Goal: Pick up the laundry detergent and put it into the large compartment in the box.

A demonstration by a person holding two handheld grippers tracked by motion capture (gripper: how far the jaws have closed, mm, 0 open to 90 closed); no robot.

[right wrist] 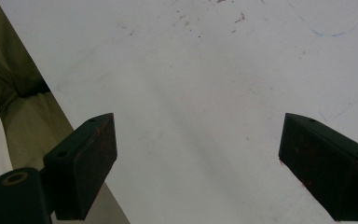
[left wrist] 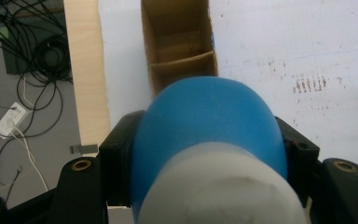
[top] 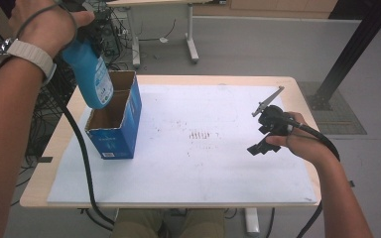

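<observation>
Overhead, the blue bottle (top: 90,72) hangs base-down above the cardboard box (top: 114,119), its long axis tilted, apparently cap-end uppermost. The left gripper (left wrist: 209,154) pinches its body, divided box beyond. The right gripper (right wrist: 198,168), well right of the box, has spread jaws.

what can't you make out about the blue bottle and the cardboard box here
- Print on the blue plastic bottle: too small in the high view.
- Bottle's cap end, high view: covered by the left hand.
- Bottle's lower end, left gripper view: hidden behind its own shoulder.
- Nearest part of the open blue cardboard box, left gripper view: blocked by the bottle.
- Box's small label: too small to read.
</observation>
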